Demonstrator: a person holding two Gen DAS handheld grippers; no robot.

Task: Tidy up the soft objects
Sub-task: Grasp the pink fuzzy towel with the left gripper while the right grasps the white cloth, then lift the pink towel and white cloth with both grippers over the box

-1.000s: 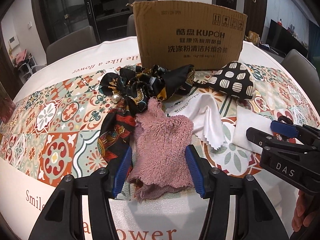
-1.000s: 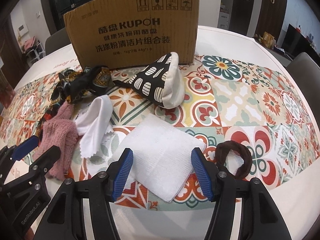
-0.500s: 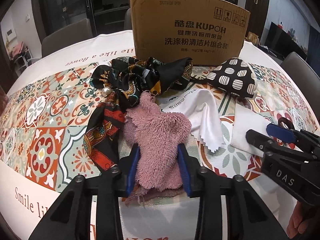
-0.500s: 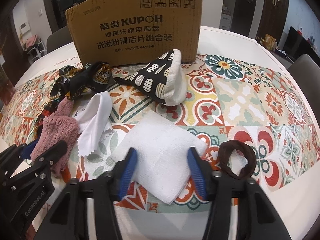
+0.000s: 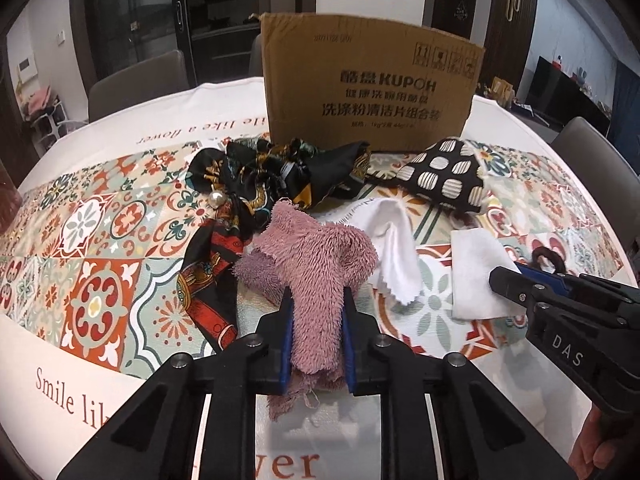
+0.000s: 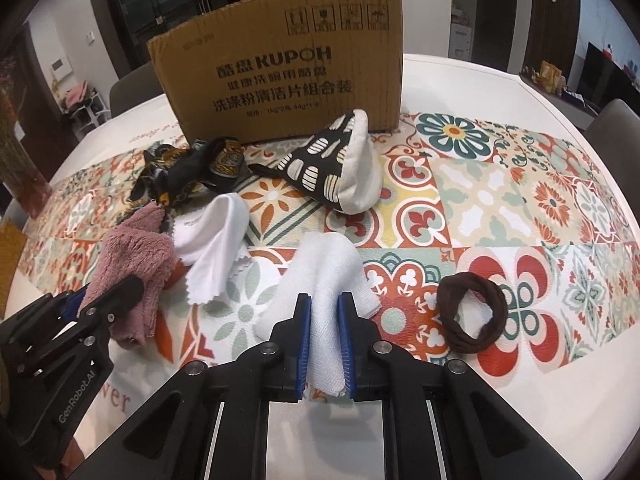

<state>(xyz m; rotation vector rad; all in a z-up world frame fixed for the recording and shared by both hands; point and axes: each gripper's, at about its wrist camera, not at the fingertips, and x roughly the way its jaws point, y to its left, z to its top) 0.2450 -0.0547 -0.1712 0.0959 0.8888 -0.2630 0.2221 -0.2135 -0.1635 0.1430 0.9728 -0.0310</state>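
Left gripper [image 5: 314,332] is closing its jaws on the pink fleece towel [image 5: 312,264], bunching its near edge on the tablecloth [image 5: 104,264]. Right gripper [image 6: 324,344] is clenching the folded white cloth [image 6: 320,276]. Both look light, limp and compressible, so pinching a bunched fold deep should be holding better than an edge.

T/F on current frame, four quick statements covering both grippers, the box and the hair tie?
1. The left gripper has the pink fluffy towel between its pads. True; its jaws are closing on it.
2. The right gripper is pinching the brown hair tie. False; it pinches the white folded cloth.
3. The cardboard box lies flattened. False; it stands upright.
4. The hair tie lies loose on the tablecloth. True.
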